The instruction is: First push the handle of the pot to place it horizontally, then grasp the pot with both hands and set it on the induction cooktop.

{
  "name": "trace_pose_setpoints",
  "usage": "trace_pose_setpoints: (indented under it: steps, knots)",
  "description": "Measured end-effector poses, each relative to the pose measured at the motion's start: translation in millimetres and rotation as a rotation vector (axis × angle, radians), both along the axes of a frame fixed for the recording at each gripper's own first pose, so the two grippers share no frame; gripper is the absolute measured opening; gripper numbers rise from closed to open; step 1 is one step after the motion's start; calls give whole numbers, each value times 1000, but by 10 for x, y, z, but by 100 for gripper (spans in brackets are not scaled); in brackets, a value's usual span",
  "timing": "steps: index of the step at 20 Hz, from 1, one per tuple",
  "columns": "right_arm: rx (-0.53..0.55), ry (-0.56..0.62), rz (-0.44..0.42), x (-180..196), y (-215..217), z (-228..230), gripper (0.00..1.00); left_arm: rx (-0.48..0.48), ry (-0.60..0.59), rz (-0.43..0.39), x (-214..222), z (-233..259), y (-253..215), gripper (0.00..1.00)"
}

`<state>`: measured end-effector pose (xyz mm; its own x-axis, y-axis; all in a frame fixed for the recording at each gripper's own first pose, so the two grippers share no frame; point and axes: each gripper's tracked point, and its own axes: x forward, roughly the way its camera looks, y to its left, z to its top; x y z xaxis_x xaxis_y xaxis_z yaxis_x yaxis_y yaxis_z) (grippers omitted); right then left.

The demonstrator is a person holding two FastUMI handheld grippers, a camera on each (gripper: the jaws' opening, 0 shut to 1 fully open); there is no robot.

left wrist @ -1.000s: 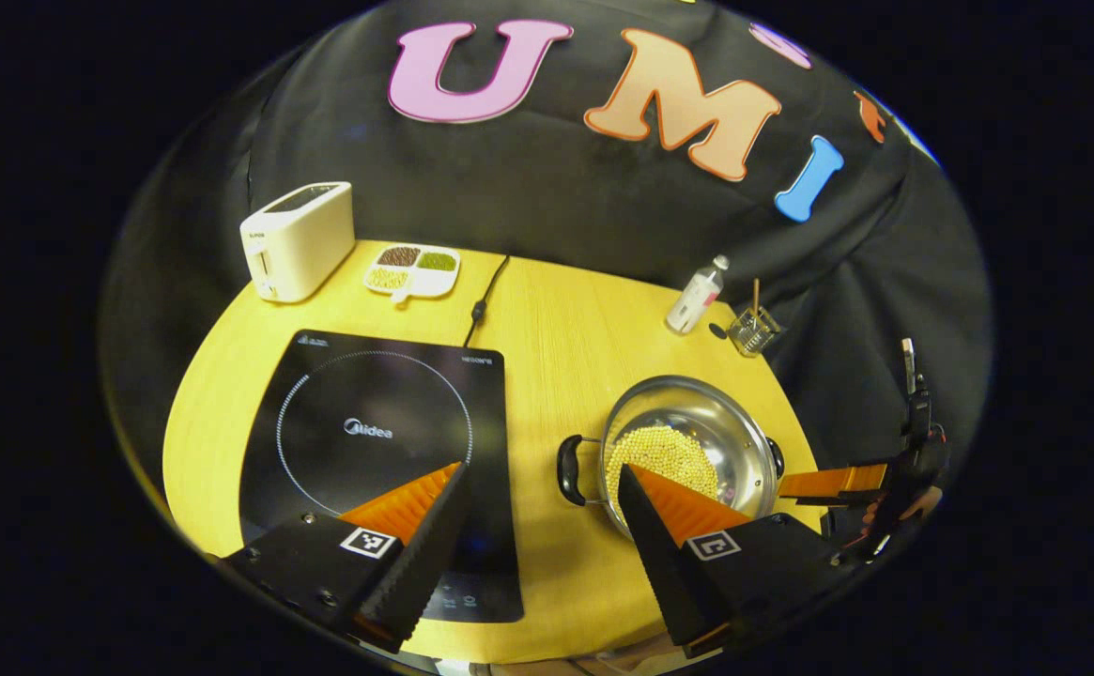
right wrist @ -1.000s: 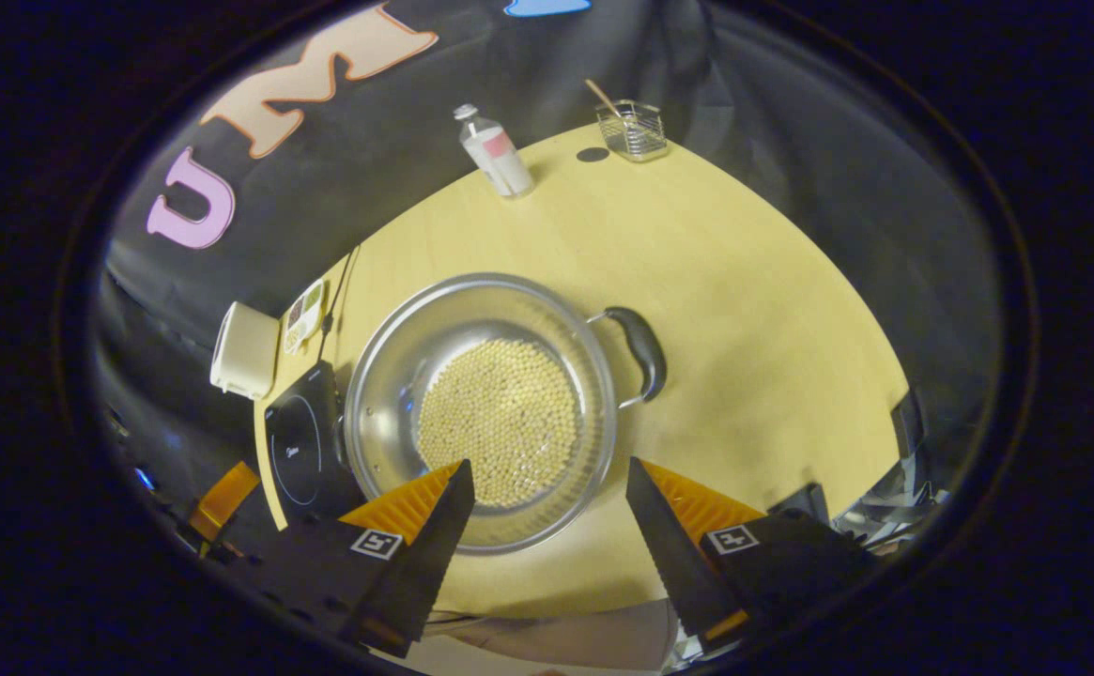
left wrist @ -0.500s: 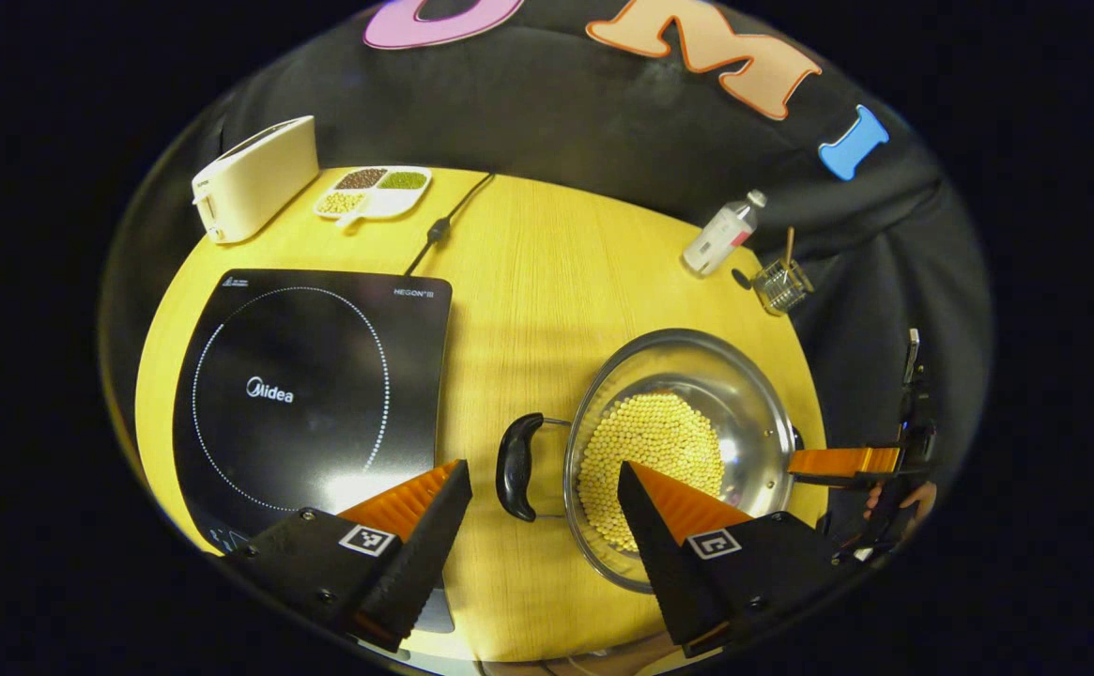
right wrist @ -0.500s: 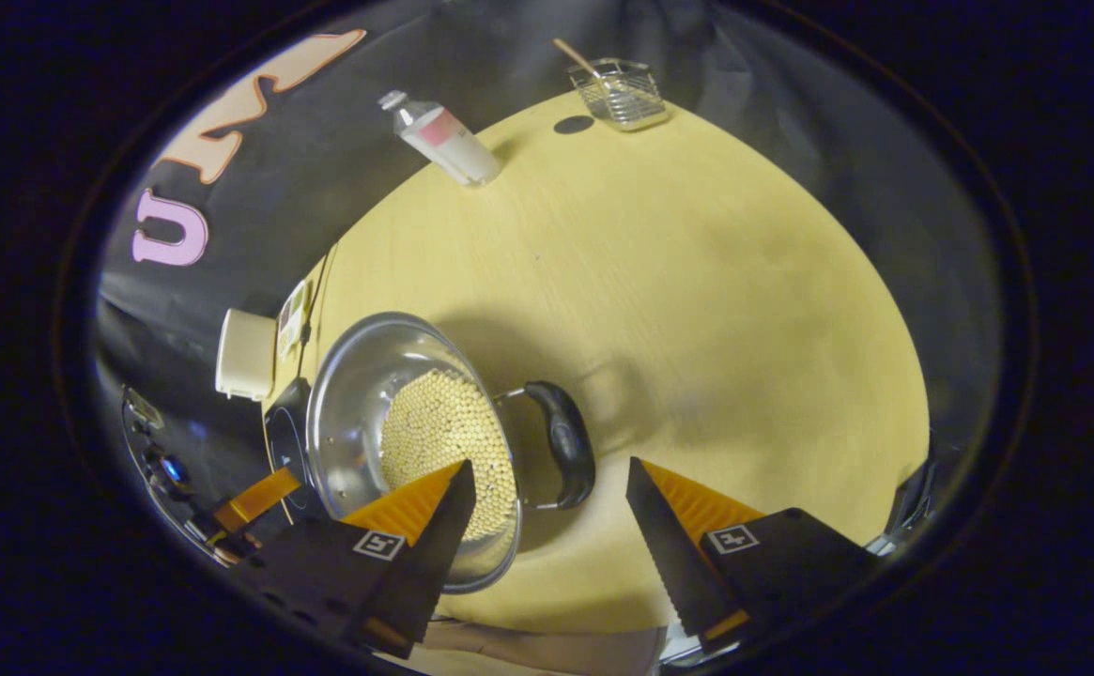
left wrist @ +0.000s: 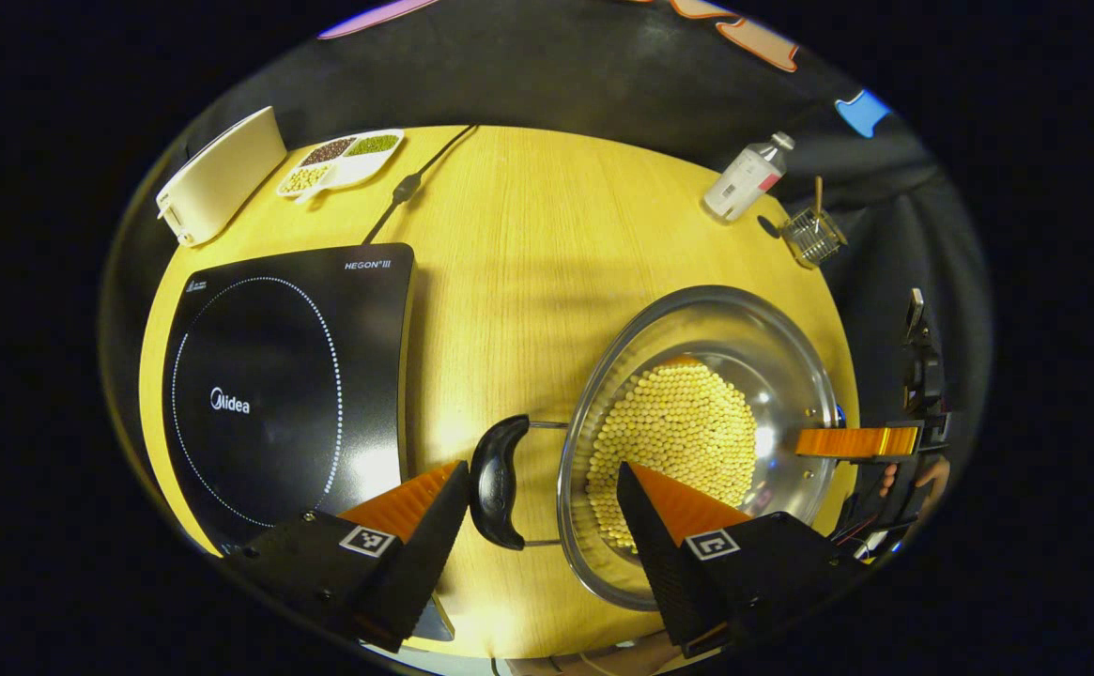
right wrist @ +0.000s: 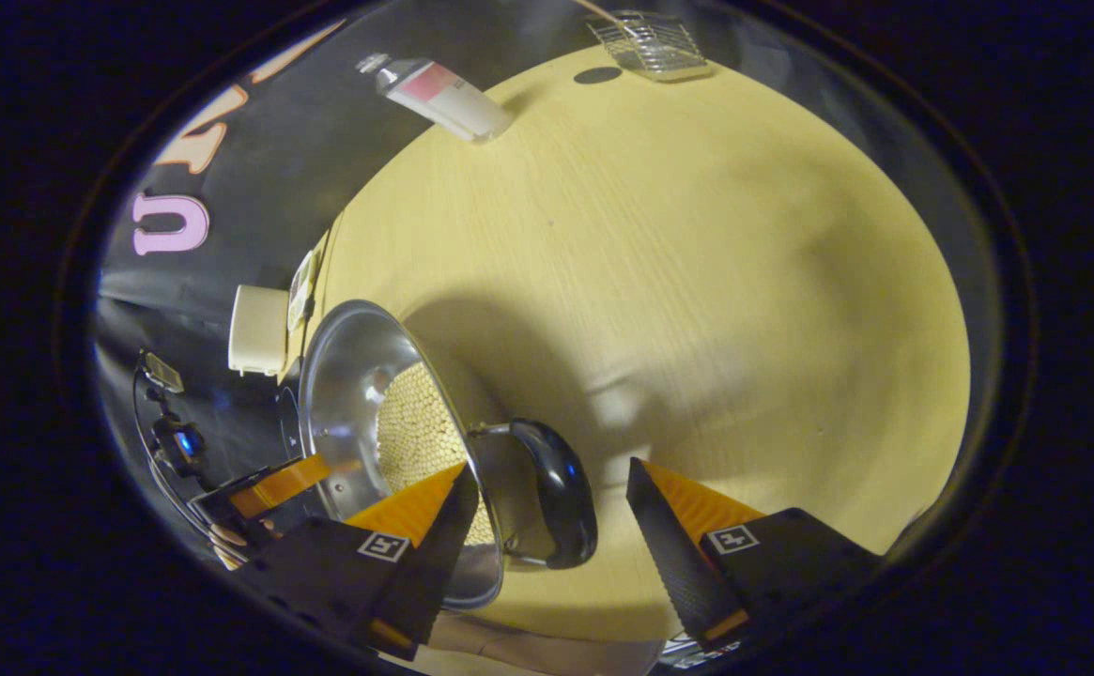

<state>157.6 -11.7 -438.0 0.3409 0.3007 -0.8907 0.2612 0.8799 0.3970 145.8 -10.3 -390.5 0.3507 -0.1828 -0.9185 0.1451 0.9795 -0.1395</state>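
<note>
The round steel pot of pale beads (left wrist: 697,432) is seen on the yellow wooden tabletop (left wrist: 518,282), right of the black induction cooktop (left wrist: 284,376). The left gripper (left wrist: 543,512) is held with jaws spread around the pot's black left handle (left wrist: 495,481). The right gripper (right wrist: 547,512) is held likewise spread around the black right handle (right wrist: 556,507), nothing being pinched.

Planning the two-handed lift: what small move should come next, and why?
Probably ease both grippers forward, then close: each pot handle sits between open jaws, left gripper and right gripper, not yet gripped.

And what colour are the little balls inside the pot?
Pale yellow beads, heaped in the shiny pot; clearest in the left gripper view.
</note>
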Motion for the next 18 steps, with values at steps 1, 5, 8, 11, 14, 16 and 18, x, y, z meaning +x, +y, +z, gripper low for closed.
trace_pose_setpoints:
  steps: [1,5,8,11,14,16,18]
  knots:
    - [4,4,9,30,10,-38,89,-3,16,4,13,-35,-13,96]
    - [67,27,38,96,130,-119,70,9,77,14,38,-171,-13,95]
    - [89,51,44,88,169,-133,60,61,125,16,35,-278,64,79]
    - [65,30,43,112,137,-128,53,61,164,30,-12,-270,60,67]
    - [40,43,50,39,77,-132,53,39,193,67,-111,-256,28,64]
    - [22,57,66,-69,20,-108,59,47,200,48,-207,-190,-24,62]
    - [-5,68,95,-194,-40,-86,59,63,199,16,-279,-126,-53,61]
